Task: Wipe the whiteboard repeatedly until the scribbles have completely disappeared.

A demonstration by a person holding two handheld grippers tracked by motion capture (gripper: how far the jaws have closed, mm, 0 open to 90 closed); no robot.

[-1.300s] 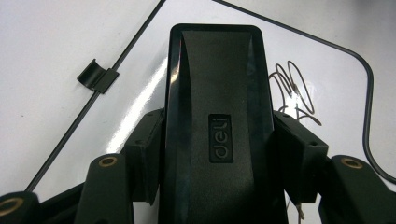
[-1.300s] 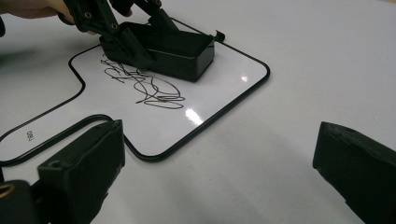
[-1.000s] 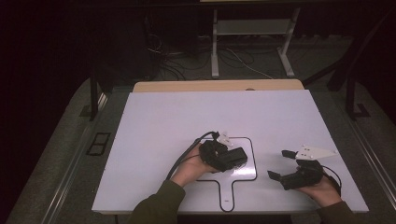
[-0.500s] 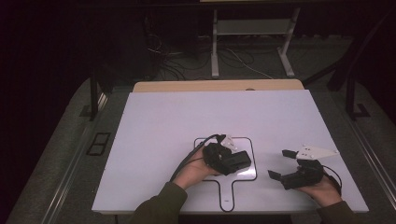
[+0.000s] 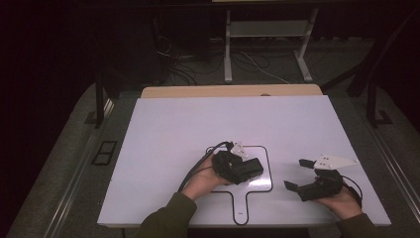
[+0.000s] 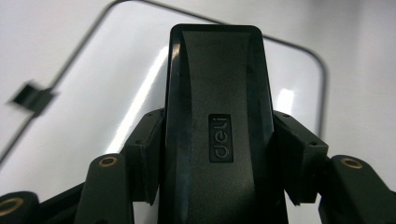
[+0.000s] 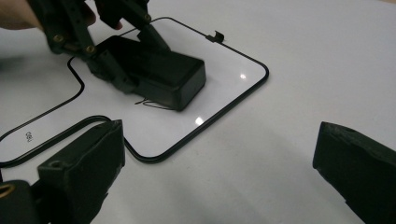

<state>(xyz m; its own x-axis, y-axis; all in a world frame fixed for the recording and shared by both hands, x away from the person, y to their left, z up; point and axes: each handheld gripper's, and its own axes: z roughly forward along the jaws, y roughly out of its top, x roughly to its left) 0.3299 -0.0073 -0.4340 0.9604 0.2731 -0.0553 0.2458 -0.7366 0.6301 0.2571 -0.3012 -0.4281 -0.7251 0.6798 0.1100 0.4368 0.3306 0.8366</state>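
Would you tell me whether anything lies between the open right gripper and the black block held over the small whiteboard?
Nothing visible does: only bare table and whiteboard lie between the right gripper and the black block, which the left gripper clamps.

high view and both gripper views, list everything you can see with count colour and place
black block marked deli: 1, black, on the small whiteboard, clamped in the left tool
small whiteboard: 1, white with black rim and handle, lies flat on the table near the front edge
small black clip: 1, black, on the whiteboard's rim
table: 1, white top, centre of the high view
metal stand: 1, grey, on the floor behind the table
cables: several, dark and light, on the floor behind the table
left tool: 1, black, shut on the block
right tool: 1, black, open, held over the table right of the whiteboard
hands: 2, at the front edge
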